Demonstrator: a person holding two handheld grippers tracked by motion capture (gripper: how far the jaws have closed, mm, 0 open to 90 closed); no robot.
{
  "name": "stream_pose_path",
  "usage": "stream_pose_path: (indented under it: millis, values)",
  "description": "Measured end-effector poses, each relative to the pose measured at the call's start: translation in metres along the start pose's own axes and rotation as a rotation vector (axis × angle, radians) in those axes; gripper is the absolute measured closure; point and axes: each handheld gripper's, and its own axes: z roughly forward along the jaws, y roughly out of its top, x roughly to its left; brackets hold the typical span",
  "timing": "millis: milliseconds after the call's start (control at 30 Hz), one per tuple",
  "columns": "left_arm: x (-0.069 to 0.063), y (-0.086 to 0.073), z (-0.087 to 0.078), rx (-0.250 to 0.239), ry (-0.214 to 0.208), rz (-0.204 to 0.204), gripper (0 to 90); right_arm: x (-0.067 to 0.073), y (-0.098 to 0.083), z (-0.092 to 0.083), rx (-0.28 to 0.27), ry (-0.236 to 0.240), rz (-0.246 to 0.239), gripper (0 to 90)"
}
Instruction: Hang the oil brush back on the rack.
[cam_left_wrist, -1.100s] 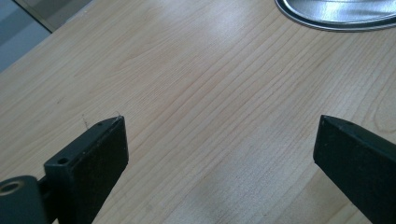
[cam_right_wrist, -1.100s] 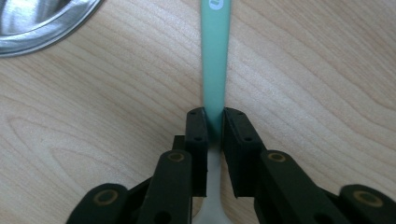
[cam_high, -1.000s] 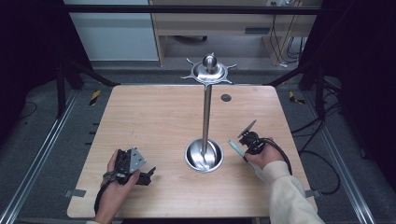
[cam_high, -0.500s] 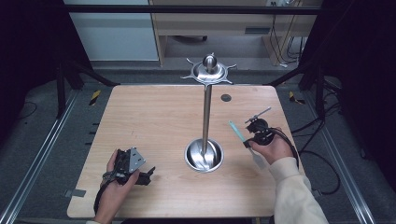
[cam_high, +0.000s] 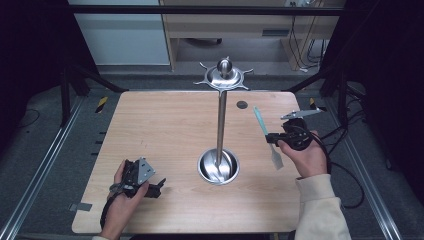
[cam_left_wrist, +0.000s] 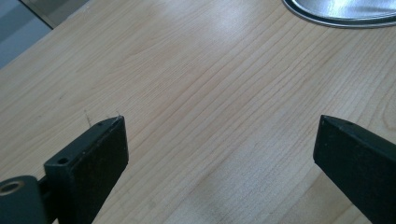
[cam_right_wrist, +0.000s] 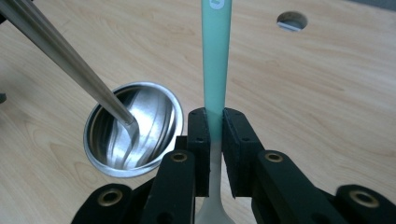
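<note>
Utensil: slim kitchen tool (cam_high: 266, 135) with a mint-green handle and pale metal blade end, likely a small spatula; held off the table, right of the stand, handle pointing away from the person.
Handling, judged: light and stiff; the smooth handle may slip or pivot under a narrow pinch, so a hold near the handle's lower end, close to the neck, looks steadiest.
Right gripper (cam_right_wrist: 215, 122): jaws clamped on the green handle just above where it meets the metal shank.
Right hand (cam_high: 305, 155): raised over the table's right side, forearm coming in from below, gripper aimed left toward the pole.
Left gripper (cam_high: 159, 184): jaws spread wide, nothing between them, bare wood beneath.
Left hand (cam_high: 125, 187): resting low at the near left of the table (cam_high: 150, 130), well apart from the stand.
Stand: steel bowl base (cam_high: 218, 167) with upright pole (cam_high: 221, 125) and a spoked hanger top (cam_high: 224, 76).
Hole (cam_high: 242, 104): small round opening in the tabletop, behind the stand.
</note>
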Motion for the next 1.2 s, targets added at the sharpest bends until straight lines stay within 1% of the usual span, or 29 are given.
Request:
stream_pose_path:
  millis: [67,200,267,333,433,600,767,900,1033,1200]
  values:
    - [0.000,0.000,0.000,0.000,0.002,0.000,2.8,0.001,-0.001,-0.006,-0.028,0.008,-0.011,82.0]
    - [-0.001,0.001,0.001,-0.002,-0.002,0.004,2.8,0.003,-0.004,-0.016,-0.067,-0.007,-0.011,82.0]
    - [-0.001,0.001,0.001,-0.005,-0.005,0.005,2.8,0.005,-0.005,-0.020,-0.086,-0.002,-0.019,82.0]
    - [-0.001,0.002,0.001,-0.004,-0.007,0.007,2.8,0.007,-0.006,-0.023,-0.105,0.001,-0.012,82.0]
    - [0.000,0.001,0.001,-0.005,-0.007,0.007,2.8,0.010,-0.006,-0.027,-0.131,-0.003,-0.020,82.0]
    - [0.000,0.002,0.000,-0.008,-0.004,0.005,2.8,0.014,-0.005,-0.035,-0.211,-0.002,-0.021,82.0]
    - [-0.001,0.002,0.000,-0.007,-0.003,0.008,2.8,0.018,-0.004,-0.043,-0.278,0.000,-0.020,82.0]
    - [-0.001,0.002,0.001,-0.008,-0.004,0.006,2.7,0.020,-0.003,-0.048,-0.308,-0.002,-0.024,82.0]
    - [0.000,0.002,0.000,-0.007,-0.005,0.005,2.7,0.023,-0.001,-0.054,-0.337,0.013,-0.025,82.0]
    - [-0.001,0.002,0.001,-0.007,-0.006,0.009,2.7,0.031,0.002,-0.063,-0.371,0.023,-0.050,82.0]
